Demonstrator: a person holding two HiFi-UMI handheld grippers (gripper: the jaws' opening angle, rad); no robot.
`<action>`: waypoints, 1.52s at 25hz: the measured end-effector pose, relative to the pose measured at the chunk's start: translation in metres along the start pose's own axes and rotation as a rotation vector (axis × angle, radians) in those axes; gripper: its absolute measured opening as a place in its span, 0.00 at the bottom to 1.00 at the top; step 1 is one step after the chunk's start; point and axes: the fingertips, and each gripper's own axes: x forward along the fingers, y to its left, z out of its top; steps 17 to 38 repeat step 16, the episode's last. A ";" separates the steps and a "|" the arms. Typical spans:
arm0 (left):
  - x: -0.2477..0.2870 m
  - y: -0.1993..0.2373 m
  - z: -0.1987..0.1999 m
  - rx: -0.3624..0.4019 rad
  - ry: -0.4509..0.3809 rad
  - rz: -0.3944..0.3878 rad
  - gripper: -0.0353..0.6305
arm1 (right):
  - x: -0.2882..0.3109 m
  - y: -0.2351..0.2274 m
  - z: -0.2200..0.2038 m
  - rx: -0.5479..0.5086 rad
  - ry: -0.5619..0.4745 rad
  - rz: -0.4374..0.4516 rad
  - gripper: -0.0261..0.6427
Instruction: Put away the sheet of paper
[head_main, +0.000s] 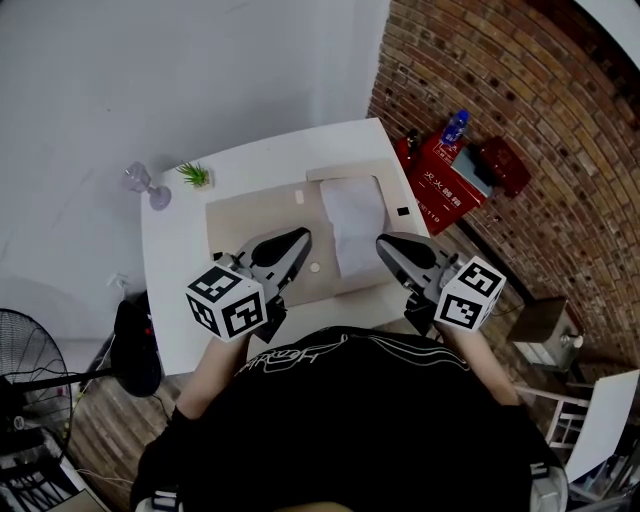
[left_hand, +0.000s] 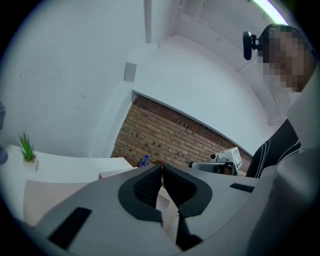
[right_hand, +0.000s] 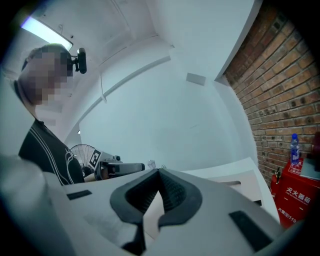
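The sheet of paper (head_main: 355, 225) lies flat on the beige mat (head_main: 250, 215) on the desk (head_main: 175, 260), just ahead of the fingers and between the two pairs, nearer the right one. The left gripper (head_main: 299, 238) and the right gripper (head_main: 385, 243) each have their fingers pressed together on nothing, near the desk's front edge. Neither touches the sheet. This fits a sheet waiting to be taken up, or one already laid in its place; the pictures do not settle which.

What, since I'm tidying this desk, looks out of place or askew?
Only the sheet of paper: it lies loose on the right side of the beige mat and looks faintly wrinkled rather than flat. Nothing looks spilled or broken.
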 end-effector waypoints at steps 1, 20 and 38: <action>-0.001 0.000 -0.001 -0.003 -0.001 0.001 0.11 | -0.001 0.001 0.000 -0.002 0.000 -0.003 0.04; -0.005 -0.005 -0.003 -0.005 0.008 -0.018 0.11 | -0.008 0.013 0.001 -0.033 -0.003 -0.039 0.04; -0.005 -0.005 -0.003 -0.005 0.008 -0.018 0.11 | -0.008 0.013 0.001 -0.033 -0.003 -0.039 0.04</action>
